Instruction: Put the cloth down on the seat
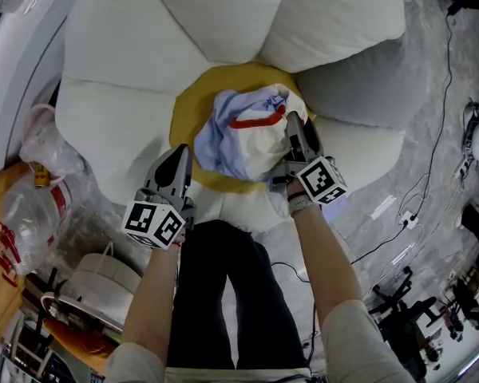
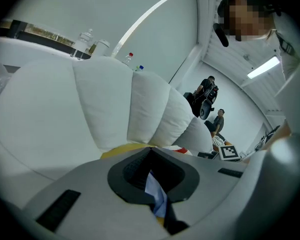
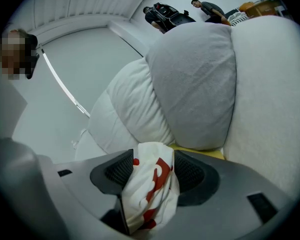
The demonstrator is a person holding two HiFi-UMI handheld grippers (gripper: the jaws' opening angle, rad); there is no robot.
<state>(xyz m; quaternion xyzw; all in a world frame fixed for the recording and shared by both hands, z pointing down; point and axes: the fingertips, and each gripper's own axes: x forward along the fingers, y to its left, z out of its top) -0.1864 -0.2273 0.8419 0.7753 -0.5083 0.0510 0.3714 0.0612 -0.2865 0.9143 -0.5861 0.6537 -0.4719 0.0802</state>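
The cloth, a crumpled white and pale blue bundle with red print, lies on the yellow centre of a flower-shaped seat with white petal cushions. My left gripper sits at the cloth's left edge. In the left gripper view its jaws are together, pinching a thin blue fold of the cloth. My right gripper rests against the bundle's right side. Its jaws stand wide apart, with a white and red wad of the cloth lying loosely between the pads.
A grey petal cushion lies right of the centre. Plastic bags and an orange bag crowd the left floor, and cables run on the right. The person's dark legs stand at the seat's near edge. People are far off.
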